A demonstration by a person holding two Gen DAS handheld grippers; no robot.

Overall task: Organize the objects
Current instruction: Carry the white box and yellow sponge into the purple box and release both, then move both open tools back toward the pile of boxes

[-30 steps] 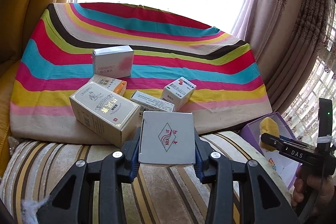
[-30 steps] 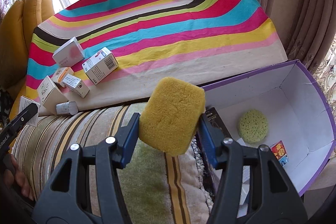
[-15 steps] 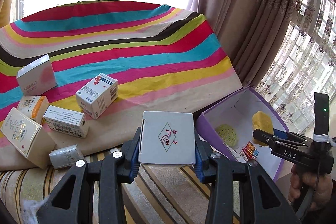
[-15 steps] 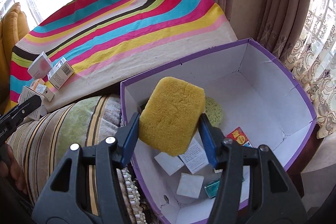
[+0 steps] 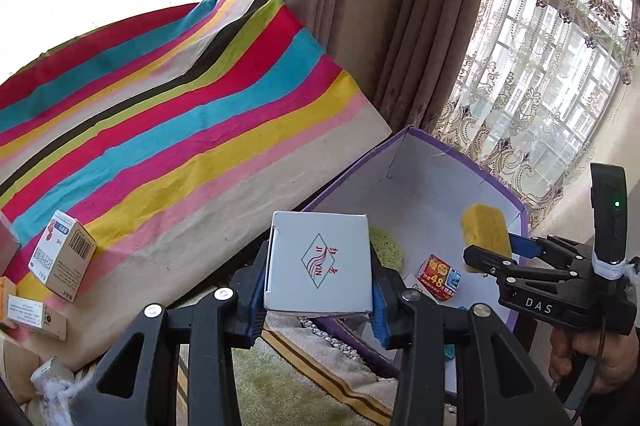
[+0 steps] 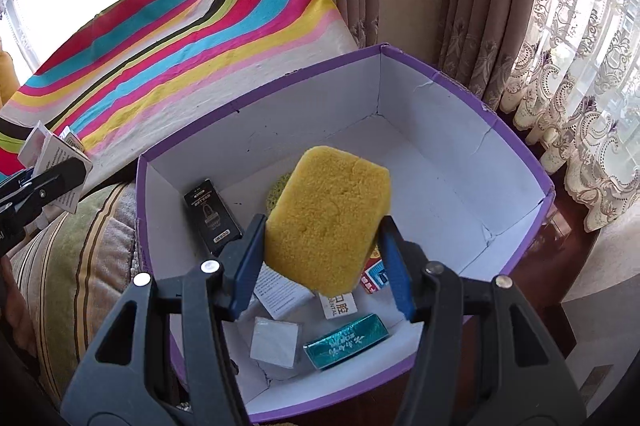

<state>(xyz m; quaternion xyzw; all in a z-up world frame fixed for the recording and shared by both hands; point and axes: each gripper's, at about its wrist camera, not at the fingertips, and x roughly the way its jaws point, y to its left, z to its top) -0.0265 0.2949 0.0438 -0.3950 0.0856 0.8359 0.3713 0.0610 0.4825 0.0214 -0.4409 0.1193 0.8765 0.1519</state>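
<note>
My left gripper [image 5: 320, 280] is shut on a flat white box [image 5: 319, 262] with a red diamond logo, held over the near left rim of the purple bin [image 5: 420, 186]. My right gripper [image 6: 324, 258] is shut on a yellow sponge [image 6: 326, 218], hanging above the inside of the purple bin [image 6: 460, 162]. From the left wrist view the right gripper [image 5: 486, 254] and its sponge [image 5: 484, 232] show over the bin's right side. In the bin lie a round green sponge [image 5: 386, 250], a black box [image 6: 212, 216], a teal box [image 6: 346, 340] and several small packets.
A striped cloth [image 5: 180, 122] covers the surface to the left, with a white barcode box [image 5: 62, 260] and more small boxes [image 5: 34, 314] at its near left edge. Curtains [image 6: 460, 6] hang behind the bin. A striped cushion [image 6: 80, 246] lies below left.
Both grippers swung right with their loads. The left one left the pile of boxes and reached the bin's rim. The right one carried the sponge from beside the bin to above its inside.
</note>
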